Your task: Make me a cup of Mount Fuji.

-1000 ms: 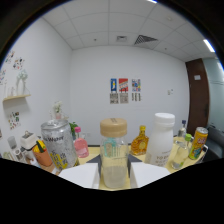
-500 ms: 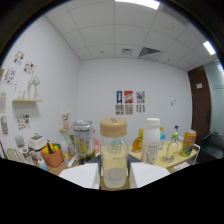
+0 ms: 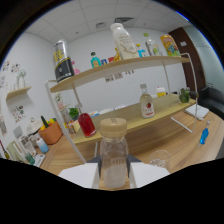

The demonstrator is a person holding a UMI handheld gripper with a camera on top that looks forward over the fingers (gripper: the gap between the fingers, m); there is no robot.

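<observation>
The gripper (image 3: 114, 172) is closed on a clear bottle (image 3: 113, 157) with a tan lid, both fingers (image 3: 80, 175) pressing its lower sides; the bottle stands upright at 6 o'clock and is carried clear of the worktop (image 3: 165, 137). Beyond it, at 12 o'clock, a two-tier wooden shelf (image 3: 120, 67) stands tilted in this view. Its upper board carries a dark can (image 3: 62, 61) at 10 o'clock, a tall white bottle (image 3: 123, 41) at 12 and an orange carton (image 3: 170, 45) at 1. The lower board holds a small bottle with a red label (image 3: 146, 103); a red bottle (image 3: 87, 124) stands at 11 o'clock near an orange pot (image 3: 51, 133). Judgement: the step in hand is transport of the held bottle (contents not discernible) toward a mixing spot. A glass (image 3: 161, 159) appears to sit just at 3 o'clock of the bottle; the next move likely calls for steadying over it and keeping the lid upright until set down.
</observation>
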